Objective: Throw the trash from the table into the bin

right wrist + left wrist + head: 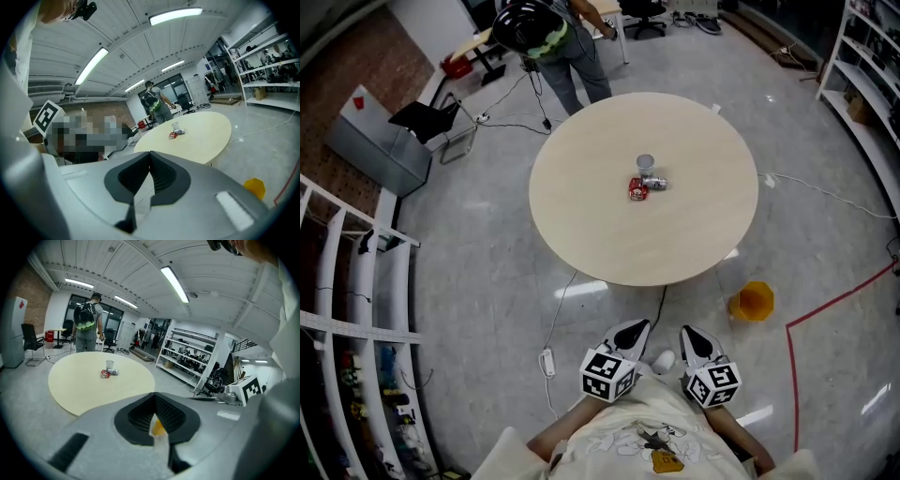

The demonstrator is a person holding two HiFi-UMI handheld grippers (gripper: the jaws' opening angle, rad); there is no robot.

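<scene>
Two closed tools (641, 324) (686, 330), one table (581, 211), one cup (645, 163), two cans (654, 183) (637, 190), one bin (753, 301).

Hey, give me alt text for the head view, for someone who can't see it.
A round beige table seen from above holds a clear cup, a red piece of trash and a silver can lying down, clustered near its centre. A yellow bin stands on the floor at its near right, and the left gripper and right gripper hover short of the table.

A cup (645, 163), a can (656, 183) and a packet (637, 191) are sitting clustered mid-table (675, 239), centre frame, while the bin (754, 301) is standing on the floor (487, 281) just off its lower-right edge.
</scene>
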